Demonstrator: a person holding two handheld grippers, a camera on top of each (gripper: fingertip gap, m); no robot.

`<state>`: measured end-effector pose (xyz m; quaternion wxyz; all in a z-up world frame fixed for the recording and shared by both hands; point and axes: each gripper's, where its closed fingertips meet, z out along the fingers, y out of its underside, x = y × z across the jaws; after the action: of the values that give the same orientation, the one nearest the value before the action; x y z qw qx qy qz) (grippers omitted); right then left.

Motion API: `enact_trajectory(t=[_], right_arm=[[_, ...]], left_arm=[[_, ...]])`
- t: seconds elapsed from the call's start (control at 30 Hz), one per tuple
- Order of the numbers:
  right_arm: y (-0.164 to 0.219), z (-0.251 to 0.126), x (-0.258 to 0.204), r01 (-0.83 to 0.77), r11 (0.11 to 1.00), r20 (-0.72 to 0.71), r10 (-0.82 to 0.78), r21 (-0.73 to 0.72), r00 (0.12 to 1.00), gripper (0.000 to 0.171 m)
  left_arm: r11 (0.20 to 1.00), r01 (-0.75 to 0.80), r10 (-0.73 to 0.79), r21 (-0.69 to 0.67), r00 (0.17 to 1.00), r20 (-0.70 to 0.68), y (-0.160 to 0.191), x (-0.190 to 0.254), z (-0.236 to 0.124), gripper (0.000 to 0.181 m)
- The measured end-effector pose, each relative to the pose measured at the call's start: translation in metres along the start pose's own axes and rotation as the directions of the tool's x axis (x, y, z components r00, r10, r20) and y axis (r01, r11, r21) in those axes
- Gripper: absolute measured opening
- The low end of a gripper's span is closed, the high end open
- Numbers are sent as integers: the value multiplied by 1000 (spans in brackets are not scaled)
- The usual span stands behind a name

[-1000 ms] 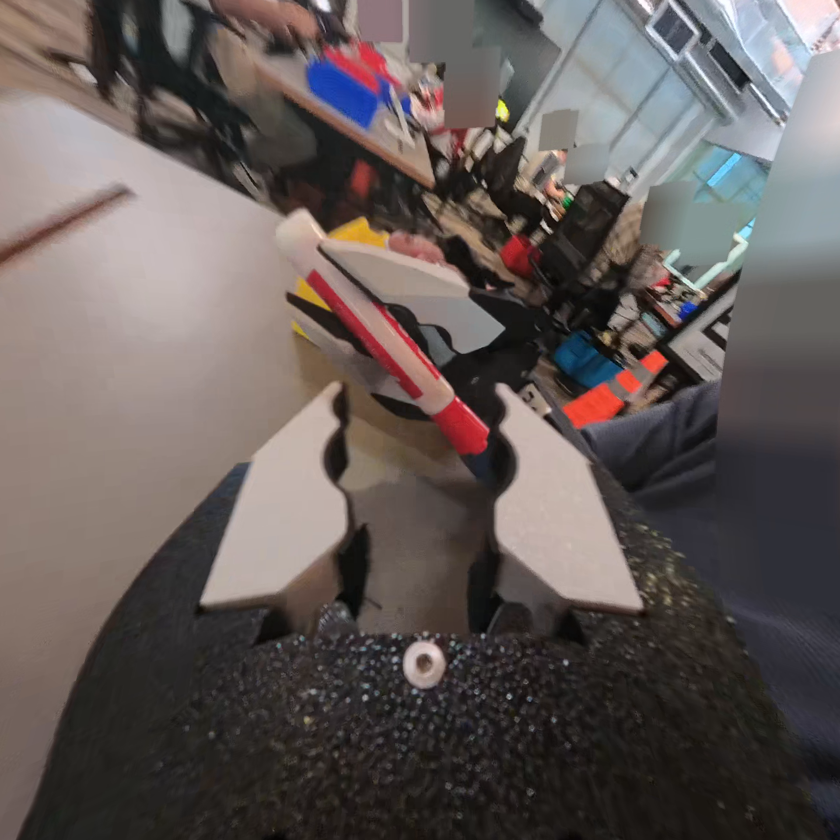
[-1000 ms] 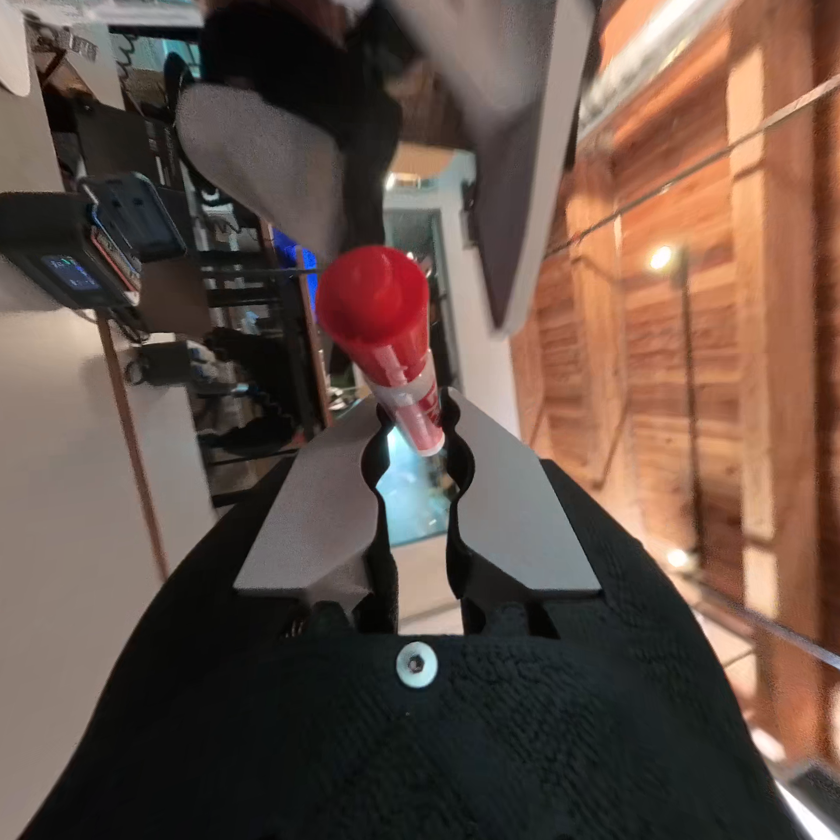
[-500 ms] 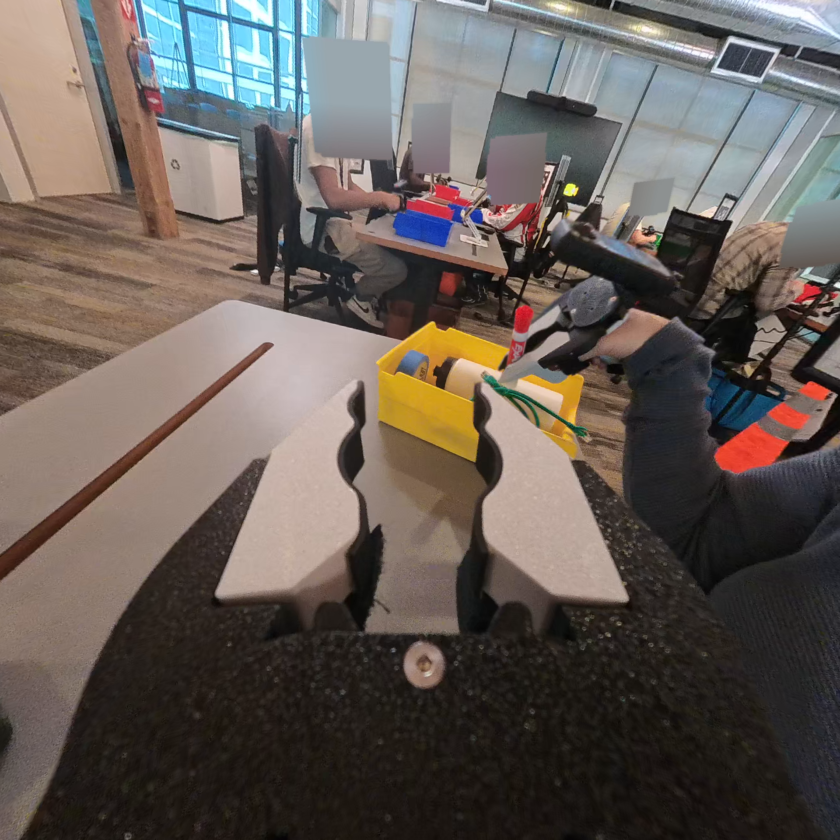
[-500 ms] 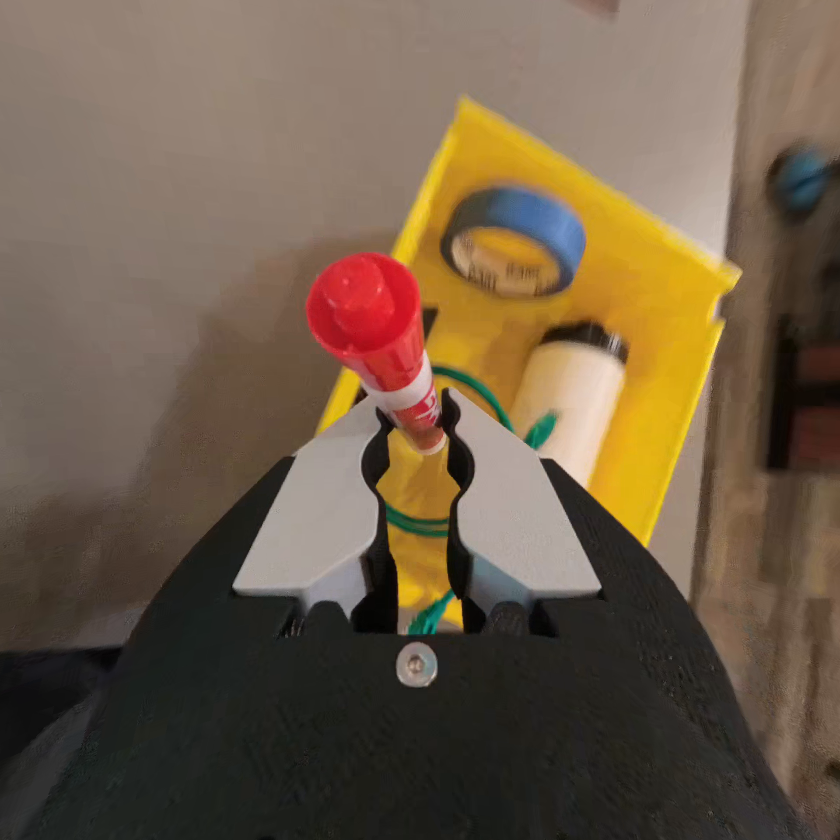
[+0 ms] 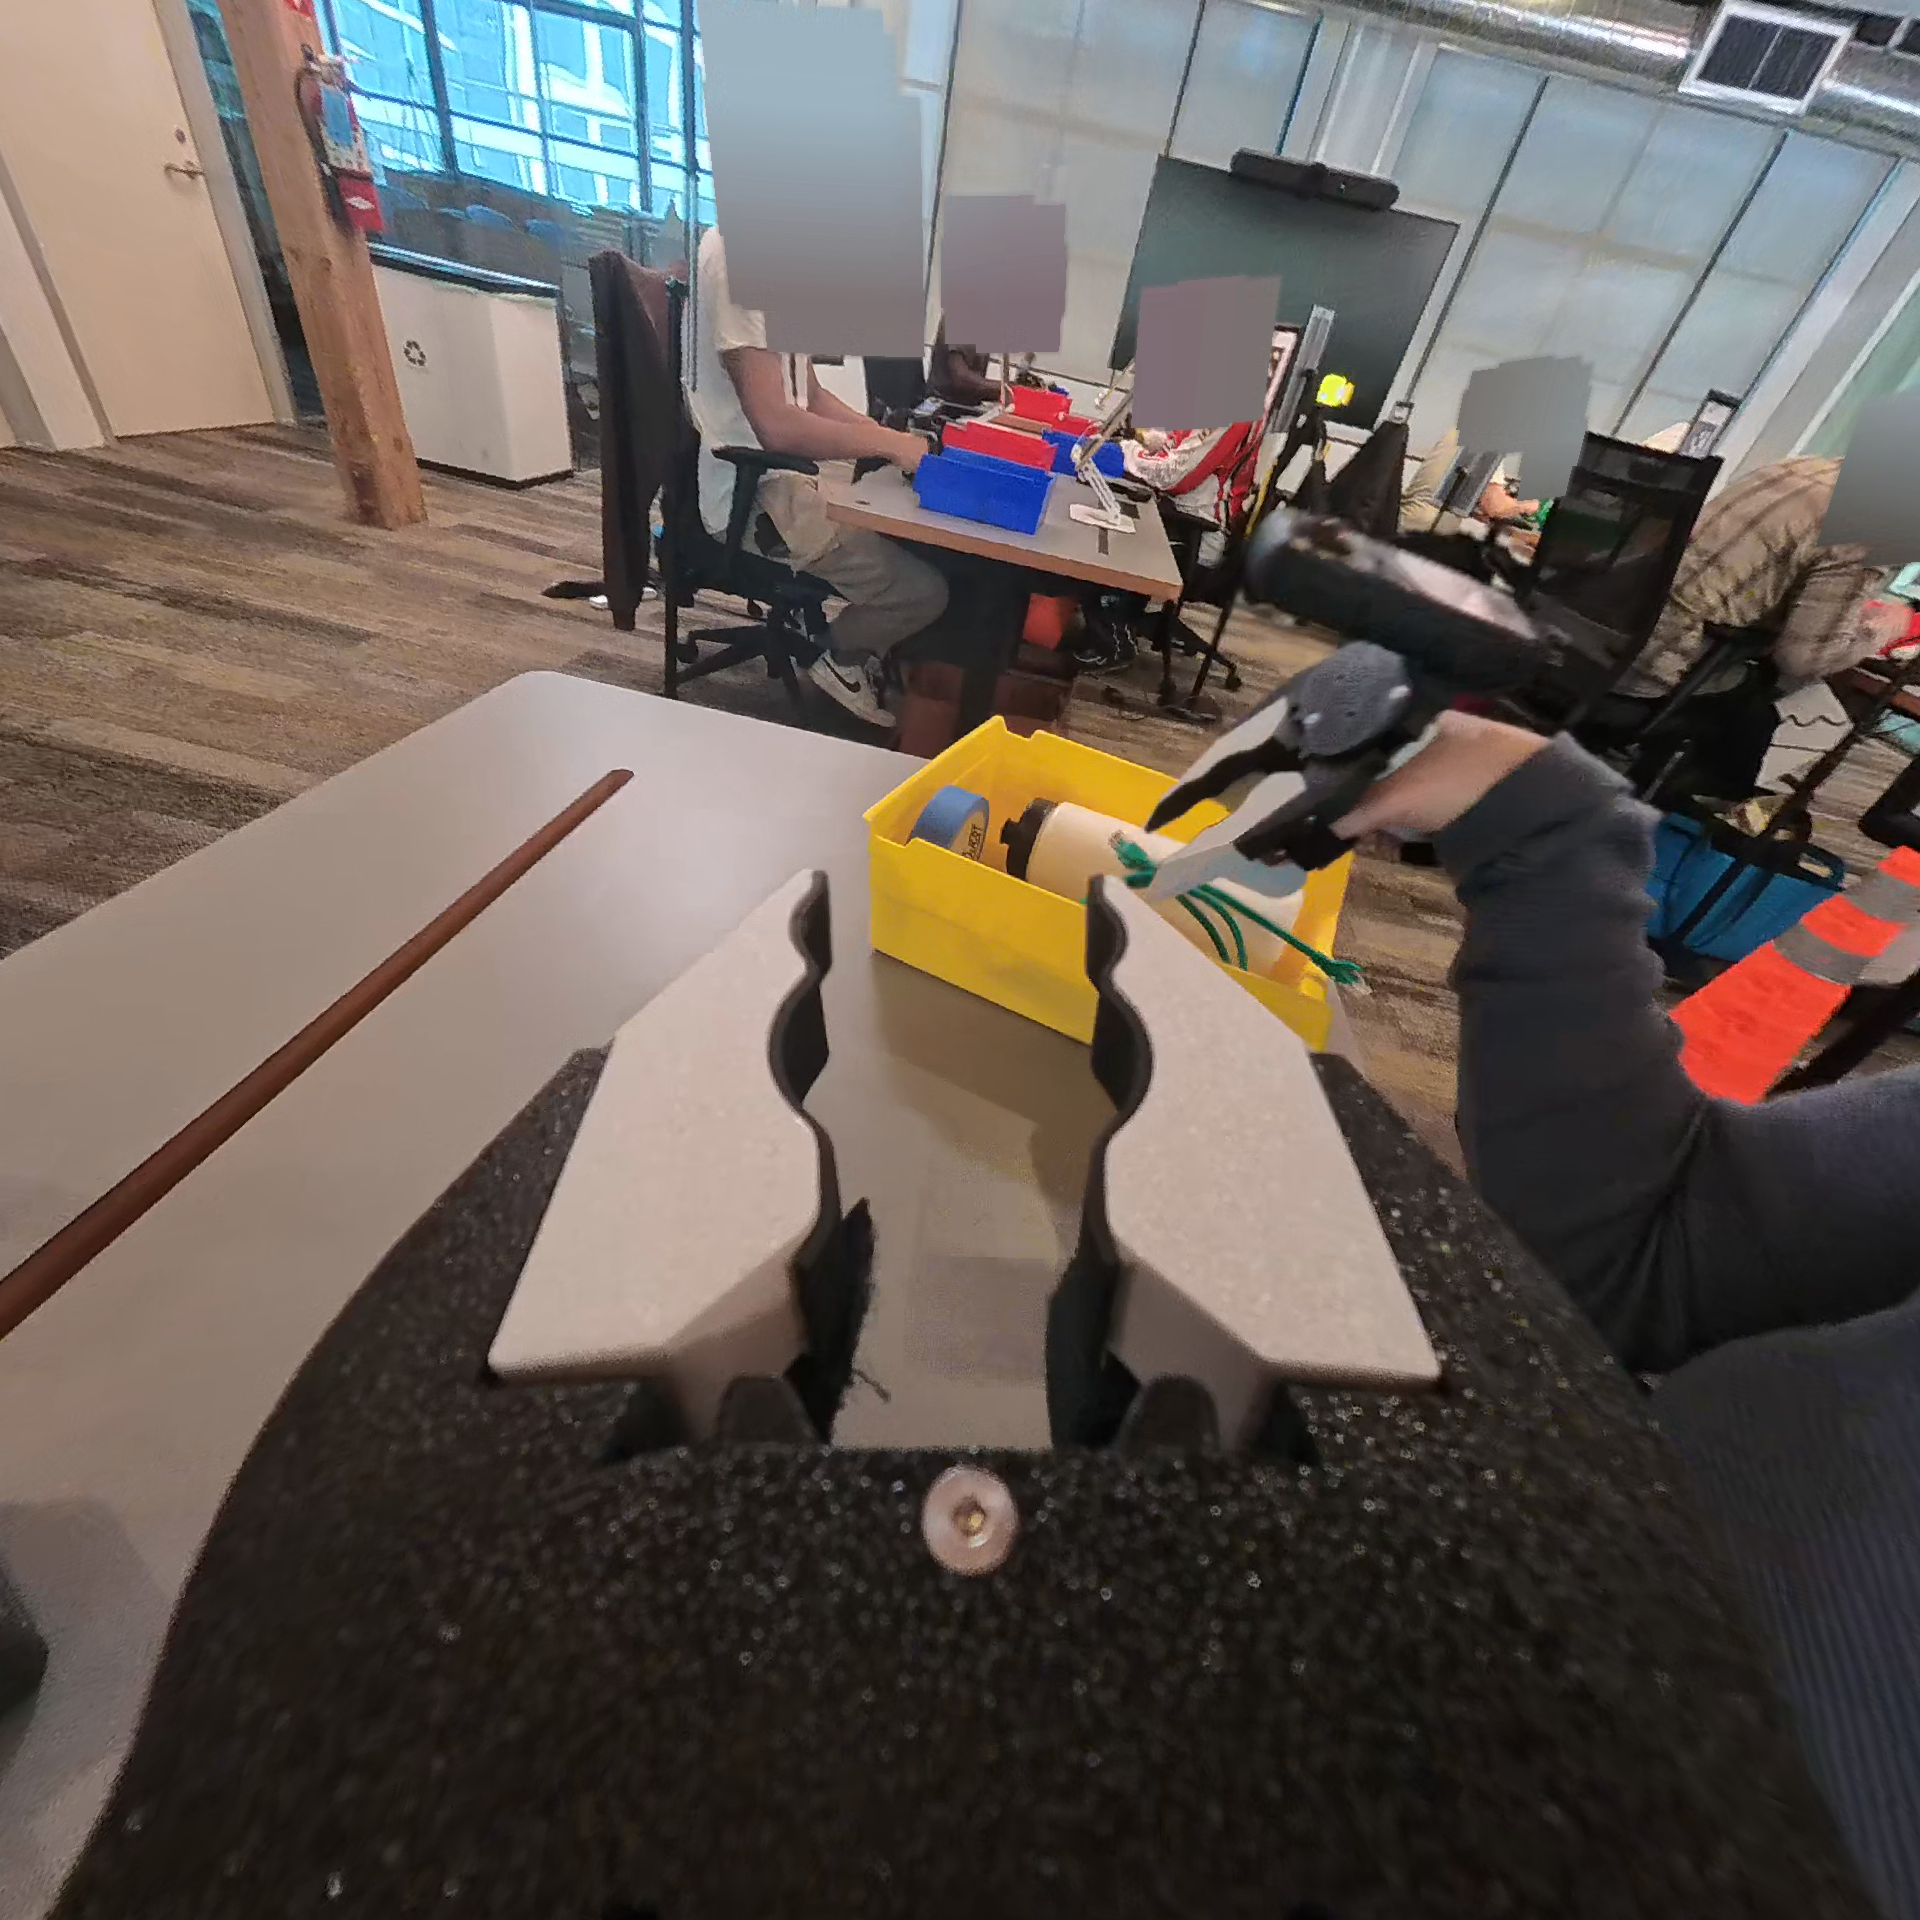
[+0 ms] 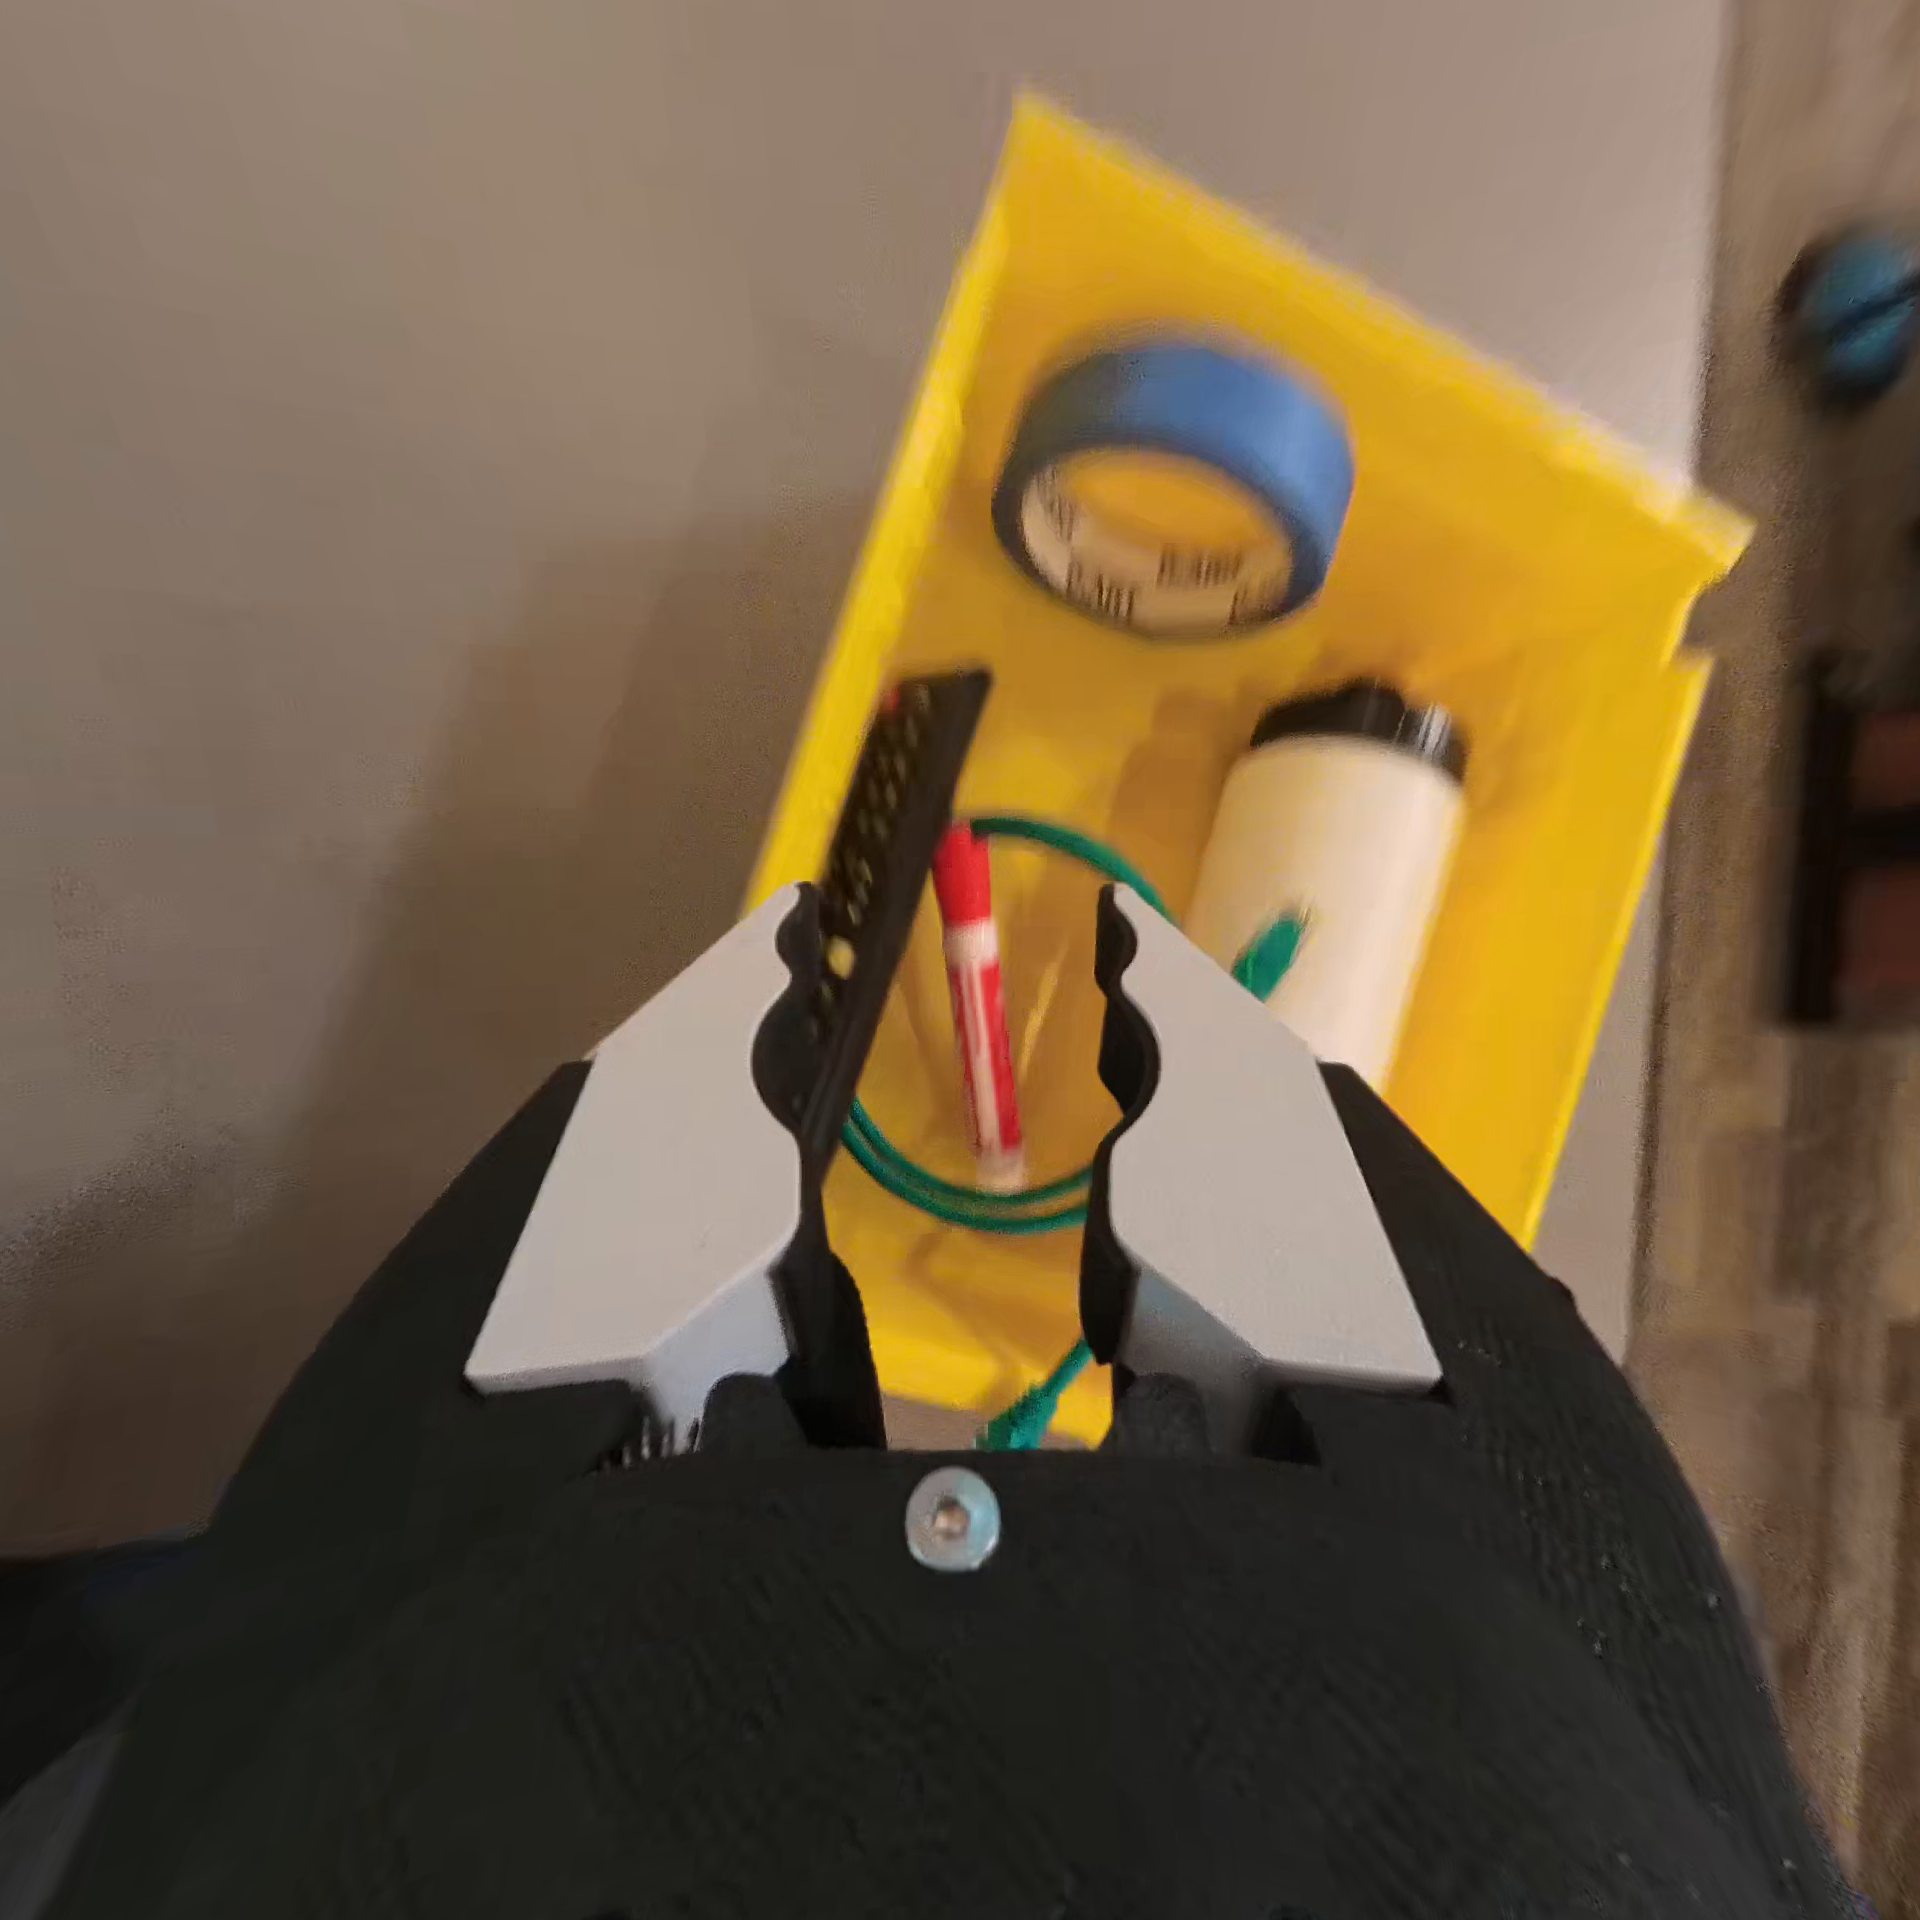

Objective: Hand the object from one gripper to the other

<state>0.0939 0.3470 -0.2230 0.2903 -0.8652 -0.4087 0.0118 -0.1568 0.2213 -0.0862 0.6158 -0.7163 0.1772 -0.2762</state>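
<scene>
A red and white marker (image 6: 977, 1013) lies in the yellow bin (image 6: 1496, 540), over a green cord (image 6: 966, 1205) and beside a black strip with holes (image 6: 894, 894). My right gripper (image 6: 951, 904) is open and empty, pointing down over the bin just above the marker. It also shows in the left wrist view (image 5: 1169, 844), held by a hand above the bin's right end. My left gripper (image 5: 956, 904) is open and empty, low over the grey table (image 5: 312, 935), short of the bin (image 5: 987, 935). The marker is hidden in that view.
The bin also holds a blue tape roll (image 6: 1174, 488) and a cream bottle with a black cap (image 6: 1330, 883). A dark groove (image 5: 312, 1039) runs across the table at left. Beyond the table, people sit at desks with blue and red bins (image 5: 982, 488).
My right gripper opened and let the marker drop into the yellow bin. One second ago both grippers met at the marker; my left gripper has since drawn back, open.
</scene>
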Motion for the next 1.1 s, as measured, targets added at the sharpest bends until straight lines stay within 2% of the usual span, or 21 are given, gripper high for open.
enact_trajectory(t=[0.03,0.1,0.2,0.27,0.37,0.5,0.57,0.6,0.7,0.8,0.87,0.93,1.0,1.1], right_arm=[[-21,-8,-6,44,996,-21,-42,78,999,52],[-67,-26,-19,150,956,-102,-128,251,986,52],[-139,-51,-45,244,805,-214,-149,541,965,51],[-171,-62,-75,206,688,-172,-119,696,978,51],[-203,-75,-120,153,506,-79,-165,849,983,50],[-224,-91,-148,90,362,-8,-222,928,975,50],[-224,-92,-154,52,342,38,-252,938,967,50],[-224,-91,-156,32,340,64,-266,940,962,51],[-222,-88,-155,-7,343,113,-293,939,949,50],[-221,-86,-143,-55,334,149,-265,941,953,50],[-221,-85,-140,-107,330,199,-259,938,945,49],[-221,-85,-140,-146,328,239,-264,934,935,49],[-220,-84,-139,-150,329,243,-265,932,933,48],[-220,-82,-134,-125,332,217,-256,935,942,48]], left_arm=[[1000,5,-5,14,1000,19,-2,-3,0,47],[998,20,-24,56,997,71,-9,-11,-2,48],[991,25,-44,130,988,149,-20,-24,-4,47],[985,7,-41,170,979,199,-25,-30,-5,46],[978,-65,6,196,957,289,-32,-36,-8,46],[963,-164,65,212,910,411,-41,-45,-17,49],[948,-221,103,230,894,436,-48,-39,-23,69],[939,-244,113,241,883,455,-51,-36,-27,72],[924,-281,89,259,817,569,-48,-25,-47,71],[930,-326,136,170,734,665,-42,-8,-68,60],[934,-333,184,127,756,628,-42,13,-72,49],[952,-278,168,129,826,539,-37,36,-76,51],[975,-217,162,44,836,524,-16,46,-92,53],[955,-115,269,-275,732,626,40,37,-151,52]])
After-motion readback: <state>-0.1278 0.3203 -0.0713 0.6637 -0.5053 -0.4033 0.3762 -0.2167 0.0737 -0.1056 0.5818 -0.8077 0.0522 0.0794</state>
